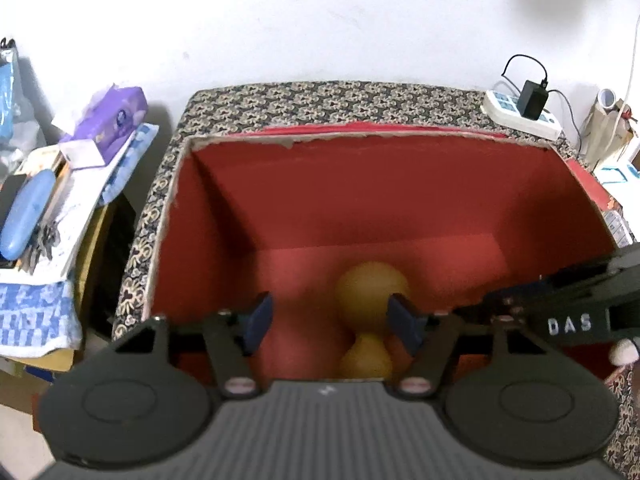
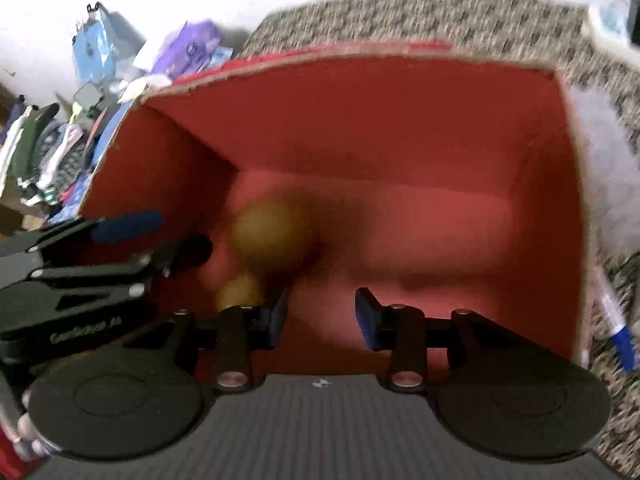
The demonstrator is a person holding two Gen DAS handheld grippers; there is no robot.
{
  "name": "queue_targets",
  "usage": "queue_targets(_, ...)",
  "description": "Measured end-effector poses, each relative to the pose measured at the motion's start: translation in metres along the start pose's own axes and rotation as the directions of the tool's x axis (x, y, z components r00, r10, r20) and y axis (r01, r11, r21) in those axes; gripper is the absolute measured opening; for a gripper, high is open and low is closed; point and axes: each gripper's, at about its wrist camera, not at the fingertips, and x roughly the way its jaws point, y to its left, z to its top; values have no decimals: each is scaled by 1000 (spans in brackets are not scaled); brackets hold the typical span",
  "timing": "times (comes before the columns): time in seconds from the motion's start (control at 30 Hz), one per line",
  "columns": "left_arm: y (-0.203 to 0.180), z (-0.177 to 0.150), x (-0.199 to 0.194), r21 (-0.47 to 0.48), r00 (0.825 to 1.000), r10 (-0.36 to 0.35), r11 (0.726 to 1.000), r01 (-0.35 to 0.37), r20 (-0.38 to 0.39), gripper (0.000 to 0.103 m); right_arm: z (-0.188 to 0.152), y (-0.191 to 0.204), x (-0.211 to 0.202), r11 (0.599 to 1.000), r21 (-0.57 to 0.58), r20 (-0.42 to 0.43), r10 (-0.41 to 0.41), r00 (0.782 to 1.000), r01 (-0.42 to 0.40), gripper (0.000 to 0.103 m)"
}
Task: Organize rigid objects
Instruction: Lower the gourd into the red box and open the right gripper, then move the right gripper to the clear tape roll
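Claws, two, left point(image 1: 329, 322) and right point(image 2: 322, 316), gape empty over one yellow gourd point(image 1: 370, 300) in one red box point(image 1: 384, 184).

One red box point(image 1: 400, 184), one yellow gourd point(image 1: 370, 292), two tongs point(image 1: 328, 322), one power strip point(image 1: 520, 114)

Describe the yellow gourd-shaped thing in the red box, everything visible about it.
The yellow gourd has two rounded bulbs, a large one joined to a smaller one by a narrow waist. It looks smooth, hard and matte, though both views blur it. It lies on the floor of the red box, the small bulb towards the cameras. The left tongs stand open above it, without touching. Nothing else is visible inside the box.
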Motion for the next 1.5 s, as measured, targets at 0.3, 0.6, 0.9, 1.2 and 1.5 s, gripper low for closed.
queue_targets(0.3, -41, -5, -55, 54, 983, 139, 988, -146, 117, 95, -28, 41, -58, 940, -72, 308, -298, 904, 334, 23)
queue_targets(0.6, -37, -21, -99, -14, 976, 177, 984, -177, 129, 98, -65, 56, -107, 938, 20, 455, -316, 833, 345, 31)
queue_targets(0.9, -38, -55, -119, -18, 962, 249, 968, -249, 112, 98, -96, 66, -118, 955, 25, 425, -276, 862, 294, 31)
queue_targets(1.2, -37, -90, -113, -3, 967, 253, 967, -254, 34, 100, -123, 66, -100, 939, 109, 308, -343, 887, 326, 31)
queue_targets(1.5, -44, -102, -103, 25, 967, 254, 967, -253, -8, 100, -142, 56, -87, 937, 160, 243, -342, 908, 311, 31)
